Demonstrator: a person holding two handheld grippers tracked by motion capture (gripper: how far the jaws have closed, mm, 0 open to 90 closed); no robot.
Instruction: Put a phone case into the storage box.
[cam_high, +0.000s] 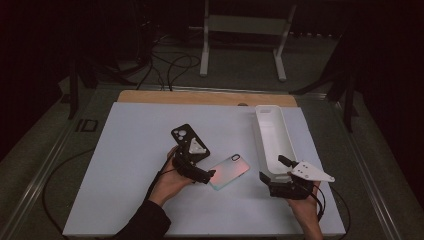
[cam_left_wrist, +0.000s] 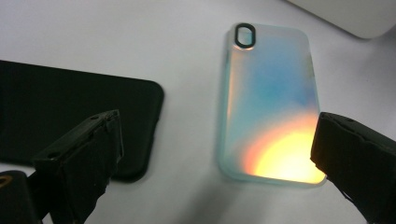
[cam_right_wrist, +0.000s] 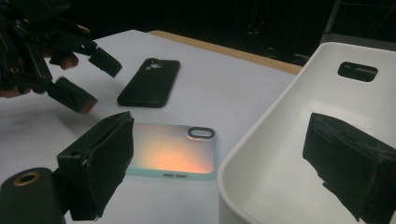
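The left gripper (cam_high: 207, 176) hangs with its jaws spread wide and empty, just above the near end of the iridescent translucent phone case (cam_high: 229, 171), which lies flat on the white table mat (cam_high: 130, 160). The right gripper (cam_high: 272, 172), equally wide and empty, sits at the long white plastic tray (cam_high: 272, 137) right of that case. A black phone case (cam_high: 184, 136) lies left of it, partly hidden behind the left gripper.

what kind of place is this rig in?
Likely a lab or data-collection workspace, not a home: a white work board on a table in a dark room, cables trailing over the floor behind, a white metal stand, and only staged items: two phone cases and a white bin.
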